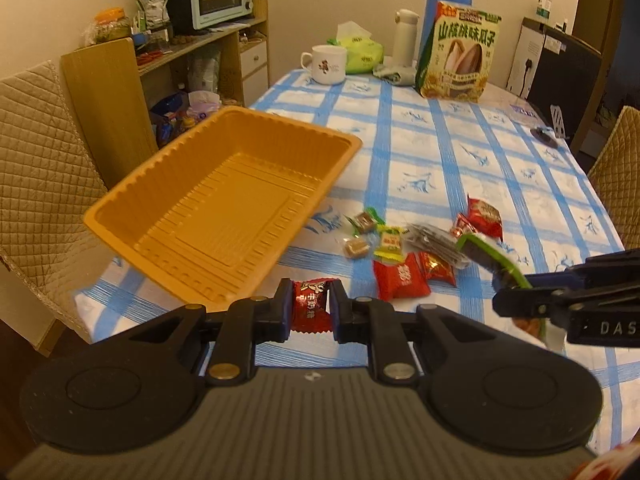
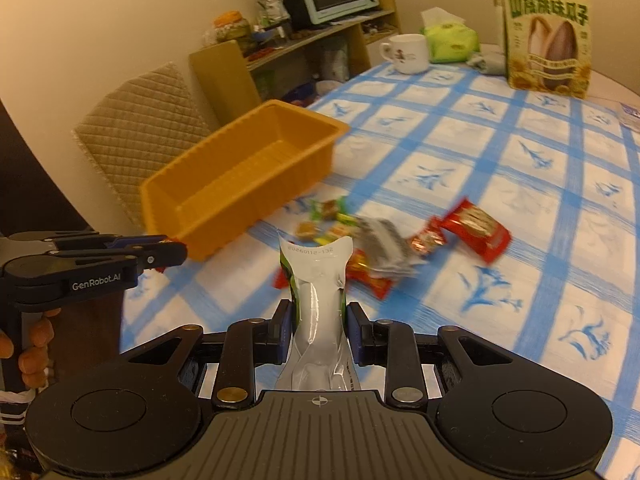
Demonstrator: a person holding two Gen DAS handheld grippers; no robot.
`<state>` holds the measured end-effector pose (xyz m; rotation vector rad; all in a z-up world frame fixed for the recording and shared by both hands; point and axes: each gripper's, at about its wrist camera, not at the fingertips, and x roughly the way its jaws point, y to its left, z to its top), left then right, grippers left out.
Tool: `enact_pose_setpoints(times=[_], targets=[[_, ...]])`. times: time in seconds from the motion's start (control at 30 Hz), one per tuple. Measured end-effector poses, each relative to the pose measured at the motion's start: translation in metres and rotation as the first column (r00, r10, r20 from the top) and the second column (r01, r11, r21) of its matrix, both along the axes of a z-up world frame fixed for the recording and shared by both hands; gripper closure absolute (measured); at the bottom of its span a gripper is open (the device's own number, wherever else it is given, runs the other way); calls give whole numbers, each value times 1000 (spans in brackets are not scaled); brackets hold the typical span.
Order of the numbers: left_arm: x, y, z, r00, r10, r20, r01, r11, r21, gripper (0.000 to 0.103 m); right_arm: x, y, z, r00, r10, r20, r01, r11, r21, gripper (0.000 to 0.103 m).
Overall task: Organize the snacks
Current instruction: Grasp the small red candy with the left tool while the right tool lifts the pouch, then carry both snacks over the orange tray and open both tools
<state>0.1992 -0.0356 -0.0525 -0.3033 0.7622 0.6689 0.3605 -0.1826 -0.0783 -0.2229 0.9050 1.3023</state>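
At left, the orange tray point(image 1: 224, 204) sits empty on the table point(image 1: 440, 152). The left tool point(image 1: 310, 308) pinches a light red candy point(image 1: 310, 304); the right tool point(image 2: 318, 324) clamps a soft, crinkly pouch point(image 2: 316, 280) mid-body. More snacks point(image 1: 404, 248) lie center-right.

The table point(image 1: 500, 152) carries a blue-and-white checked cloth. An orange tray point(image 1: 224, 204) sits at its left edge. Just right of the tray lies a loose cluster of wrapped snacks point(image 1: 404, 244): red, green, yellow and grey packets, some touching. At the far end stand a white mug point(image 1: 326, 64), a green tissue pack point(image 1: 360, 52), a seed bag point(image 1: 458, 52), a white flask point(image 1: 406, 38) and a blue jug point(image 1: 444, 4).
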Motion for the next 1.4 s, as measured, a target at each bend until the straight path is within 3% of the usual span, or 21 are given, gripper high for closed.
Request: enact_pose_setpoints(times=[0.47, 0.83, 1.4], targets=[[-40, 86, 24, 1000, -22, 13, 22, 999, 24, 86, -60, 97, 31, 996, -14, -94, 19, 998, 56, 74], [-38, 163, 5, 996, -83, -27, 83, 997, -2, 86, -72, 182, 21, 990, -100, -96, 104, 994, 34, 74], [-11, 201, -19, 981, -189, -49, 186, 981, -54, 83, -59, 220, 3, 963, -238, -128, 237, 971, -29, 74]])
